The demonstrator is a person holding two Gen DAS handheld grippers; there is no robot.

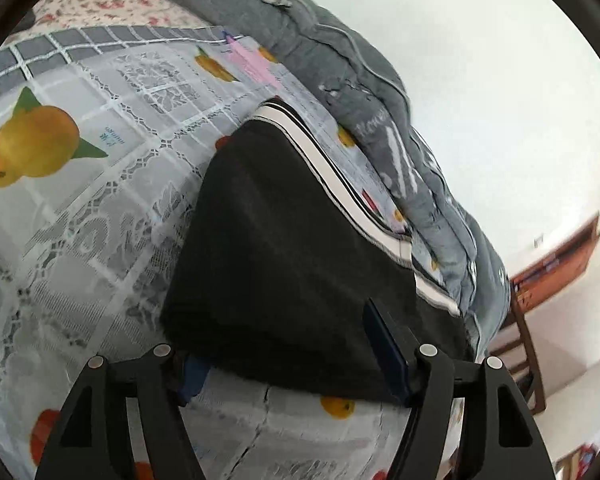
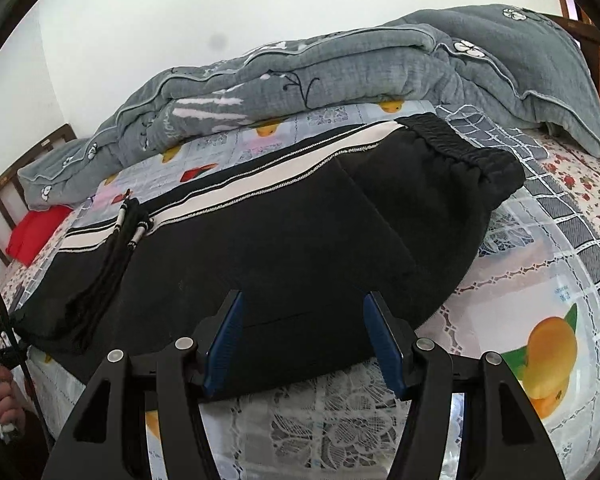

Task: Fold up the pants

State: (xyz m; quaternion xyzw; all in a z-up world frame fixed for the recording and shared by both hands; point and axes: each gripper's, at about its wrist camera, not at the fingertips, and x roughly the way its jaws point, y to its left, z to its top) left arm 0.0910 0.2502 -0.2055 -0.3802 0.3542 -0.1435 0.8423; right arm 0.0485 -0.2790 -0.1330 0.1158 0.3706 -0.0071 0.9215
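The right claw (image 2: 302, 344) stood spread over the near edge of the black pants (image 2: 260, 256), which lay lengthwise across the bed (image 2: 540, 264); the left claw (image 1: 296, 364), also spread, straddled one end.

a bed fills the room, spread with a fruit-print lace cloth (image 2: 540, 280) over a floral sheet (image 2: 580, 184). a rumpled grey quilt (image 2: 340, 76) lies against the plain white wall (image 2: 220, 0). a wooden chair (image 1: 524, 344) stands beside it.
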